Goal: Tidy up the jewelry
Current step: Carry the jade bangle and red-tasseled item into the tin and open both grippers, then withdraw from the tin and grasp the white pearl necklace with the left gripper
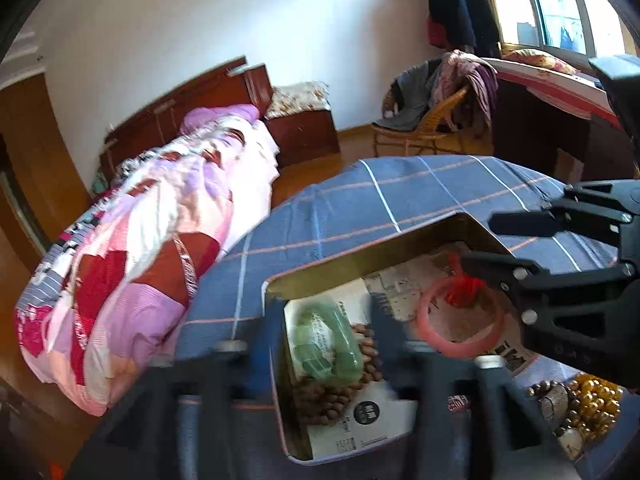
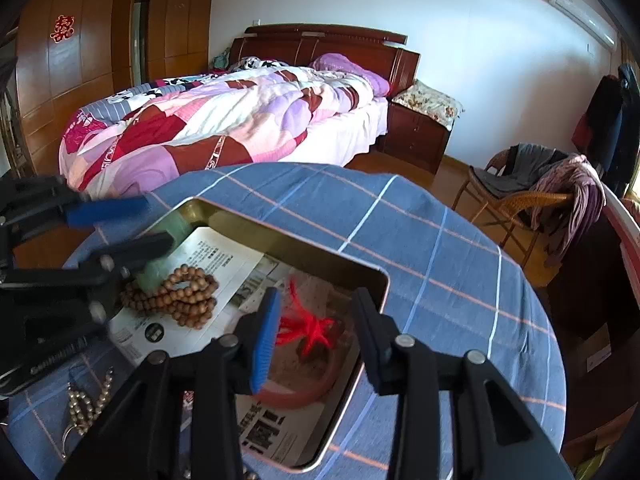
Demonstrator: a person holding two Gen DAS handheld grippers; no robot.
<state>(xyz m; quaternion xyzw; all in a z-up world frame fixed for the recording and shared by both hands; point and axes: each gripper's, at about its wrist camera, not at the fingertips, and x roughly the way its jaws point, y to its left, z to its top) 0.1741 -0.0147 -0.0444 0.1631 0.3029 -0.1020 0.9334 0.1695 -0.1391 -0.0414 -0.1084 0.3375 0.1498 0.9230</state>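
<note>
An open gold metal tin [image 1: 360,248] [image 2: 280,236], lined with printed paper, lies on the blue checked cloth. Its left part holds a green bangle [image 1: 328,344] [image 2: 176,224] in clear wrap and a brown bead strand [image 1: 340,396] [image 2: 180,296]. My left gripper [image 1: 328,320] [image 2: 156,224] is open, its fingers standing either side of the green bangle. In the right part lies a pink bangle [image 1: 460,320] [image 2: 304,396] with a red tassel [image 1: 464,288] [image 2: 308,328]. My right gripper [image 2: 316,332] [image 1: 496,246] is open above them, with the tassel in the gap between its fingers.
Loose gold and brown beads [image 1: 592,400] [image 2: 88,400] lie on the cloth by the tin's near side. The round table's [image 2: 440,240] far edge drops to a wooden floor. Beyond stand a bed [image 2: 240,120] and a wicker chair [image 2: 520,200] draped with clothes.
</note>
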